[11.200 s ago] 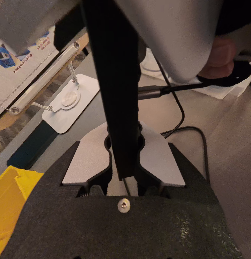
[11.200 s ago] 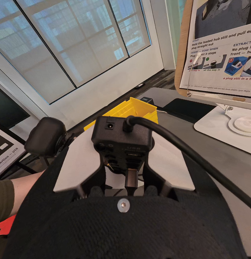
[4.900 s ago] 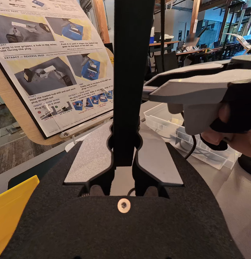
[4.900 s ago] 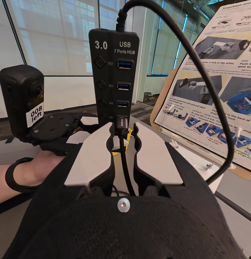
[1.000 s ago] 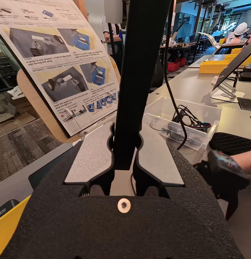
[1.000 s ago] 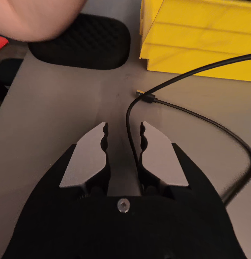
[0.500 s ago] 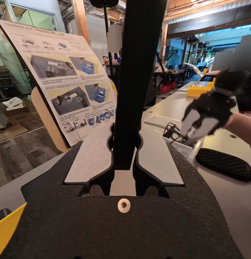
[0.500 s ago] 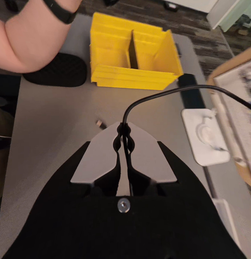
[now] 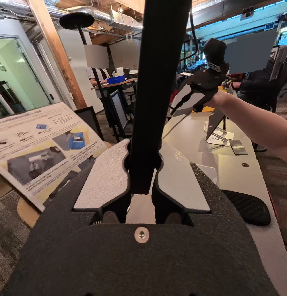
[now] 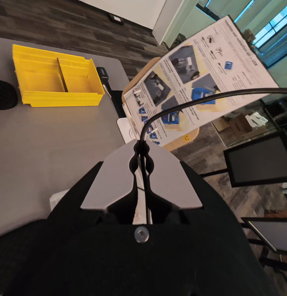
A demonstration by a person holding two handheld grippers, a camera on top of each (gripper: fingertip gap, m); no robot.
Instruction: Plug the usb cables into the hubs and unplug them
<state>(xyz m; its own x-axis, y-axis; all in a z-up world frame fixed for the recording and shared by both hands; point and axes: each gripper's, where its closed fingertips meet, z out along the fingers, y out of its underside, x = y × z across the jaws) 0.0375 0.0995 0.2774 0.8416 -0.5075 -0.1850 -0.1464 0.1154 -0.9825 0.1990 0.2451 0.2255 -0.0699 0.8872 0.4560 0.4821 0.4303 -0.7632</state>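
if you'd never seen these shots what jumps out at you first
The long black hub standing upright in the left claw, filling the middle of the left wrist view. Next, the thin black cable pinched in the shut right claw, arcing off to the right in front of the instruction sheet. Then the bright yellow bin on the grey table.

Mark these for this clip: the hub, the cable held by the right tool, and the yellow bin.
hub [image 9: 157, 89], left wrist view, on its black body above the fingers.
cable [image 10: 179, 108], right wrist view, on the curve past the fingertips.
yellow bin [image 10: 62, 100], right wrist view, on its front wall.
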